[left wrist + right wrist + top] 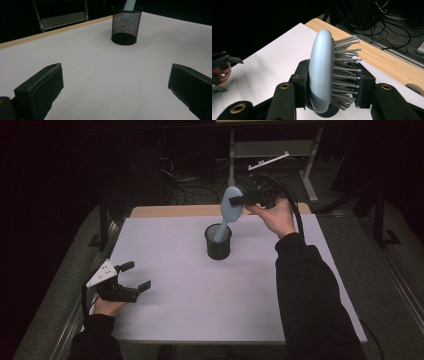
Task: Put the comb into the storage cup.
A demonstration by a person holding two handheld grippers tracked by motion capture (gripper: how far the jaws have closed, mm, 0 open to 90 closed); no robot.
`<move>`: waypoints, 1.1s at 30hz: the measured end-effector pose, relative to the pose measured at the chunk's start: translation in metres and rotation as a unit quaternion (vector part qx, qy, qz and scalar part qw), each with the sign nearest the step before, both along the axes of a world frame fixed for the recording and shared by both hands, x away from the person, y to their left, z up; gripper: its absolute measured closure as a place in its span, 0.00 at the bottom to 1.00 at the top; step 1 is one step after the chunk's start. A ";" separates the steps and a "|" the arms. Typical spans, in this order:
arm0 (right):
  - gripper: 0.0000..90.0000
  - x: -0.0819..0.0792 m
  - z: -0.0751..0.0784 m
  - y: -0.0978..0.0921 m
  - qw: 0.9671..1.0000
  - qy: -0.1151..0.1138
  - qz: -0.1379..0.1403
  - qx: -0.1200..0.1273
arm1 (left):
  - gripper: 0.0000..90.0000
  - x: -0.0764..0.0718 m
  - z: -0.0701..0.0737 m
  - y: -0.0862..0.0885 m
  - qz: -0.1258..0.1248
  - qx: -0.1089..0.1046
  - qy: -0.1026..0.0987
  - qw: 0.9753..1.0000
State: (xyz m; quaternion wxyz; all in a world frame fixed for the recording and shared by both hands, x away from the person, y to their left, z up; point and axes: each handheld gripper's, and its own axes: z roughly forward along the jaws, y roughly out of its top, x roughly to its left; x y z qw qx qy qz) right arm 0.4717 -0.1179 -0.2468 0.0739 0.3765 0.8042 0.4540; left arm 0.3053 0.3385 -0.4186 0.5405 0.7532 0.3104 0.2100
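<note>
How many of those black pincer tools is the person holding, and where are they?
2. The left gripper rests open at the table's near left corner. The right gripper is raised at the far side, clamping a pale blue hairbrush whose handle dips into the mesh cup.

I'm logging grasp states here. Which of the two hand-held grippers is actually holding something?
The right hand-held gripper: its jaws are shut on the head of the pale blue hairbrush, handle down in the black mesh cup. The left hand-held gripper hovers open, empty.

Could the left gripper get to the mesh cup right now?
Probably yes. The left gripper is open, with bare white table between it and the mesh cup, though the right gripper holds the hairbrush standing in it.
</note>
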 end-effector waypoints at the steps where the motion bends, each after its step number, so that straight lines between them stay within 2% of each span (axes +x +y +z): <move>1: 0.60 0.000 -0.002 0.000 1.000 -0.002 0.000 0.000 | 0.00 0.000 0.000 0.000 0.000 0.000 -0.001 1.000; 20: 0.60 0.003 -0.021 0.001 1.000 0.013 -0.004 0.003 | 0.00 -0.001 -0.001 0.000 0.003 0.003 0.000 1.000; 25: 0.60 0.005 -0.027 0.003 1.000 0.018 -0.002 -0.005 | 0.00 -0.001 -0.002 0.000 0.003 0.003 0.001 1.000; 33: 0.60 0.005 -0.033 0.005 1.000 0.020 -0.001 0.003 | 0.00 -0.004 -0.001 0.000 0.006 -0.002 -0.005 1.000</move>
